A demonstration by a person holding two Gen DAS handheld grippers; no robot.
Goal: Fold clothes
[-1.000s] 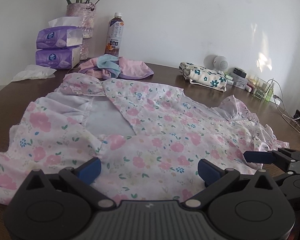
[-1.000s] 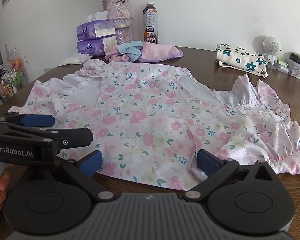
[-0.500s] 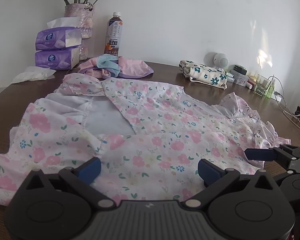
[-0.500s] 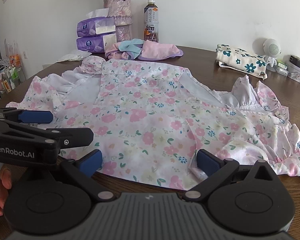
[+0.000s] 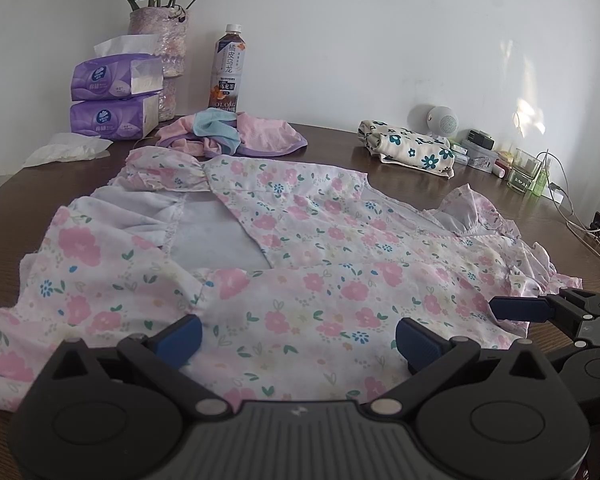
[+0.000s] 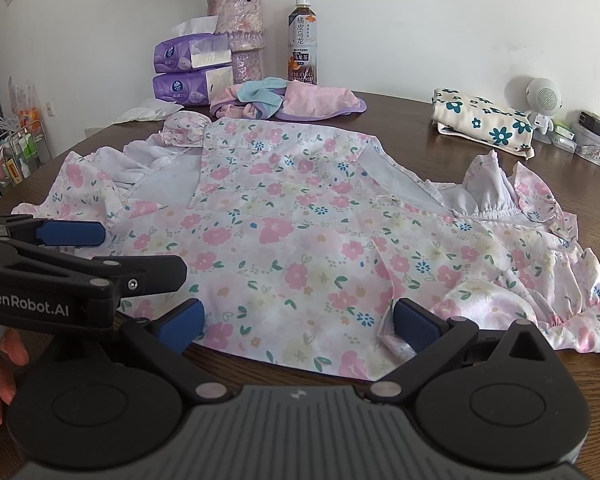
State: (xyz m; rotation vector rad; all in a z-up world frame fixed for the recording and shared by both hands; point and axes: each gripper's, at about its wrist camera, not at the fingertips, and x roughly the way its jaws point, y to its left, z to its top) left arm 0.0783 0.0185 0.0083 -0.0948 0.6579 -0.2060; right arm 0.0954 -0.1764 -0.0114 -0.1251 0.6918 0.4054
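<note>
A pink floral dress (image 5: 300,264) (image 6: 300,216) lies spread on the brown table, its sides folded in toward the middle with pale lining showing. My left gripper (image 5: 298,340) stands open just above the near hem, nothing between its blue pads. The right gripper (image 6: 300,326) is open too, low over the hem's front edge. In the left wrist view the right gripper's blue finger (image 5: 518,308) shows at the dress's right edge. The left gripper's finger (image 6: 70,233) shows at the left in the right wrist view.
At the back stand a flower vase (image 5: 160,40), two purple tissue packs (image 5: 114,98), a tea bottle (image 5: 227,70) and a pink-and-blue garment pile (image 5: 232,136). A folded cream floral cloth (image 5: 408,150), a small round speaker (image 5: 442,122) and small clutter with cables sit right. A hand (image 6: 4,364) shows at left.
Both grippers have shifted slightly backward and lower relative to the dress; the dress itself lies unchanged and both grippers stay open.
</note>
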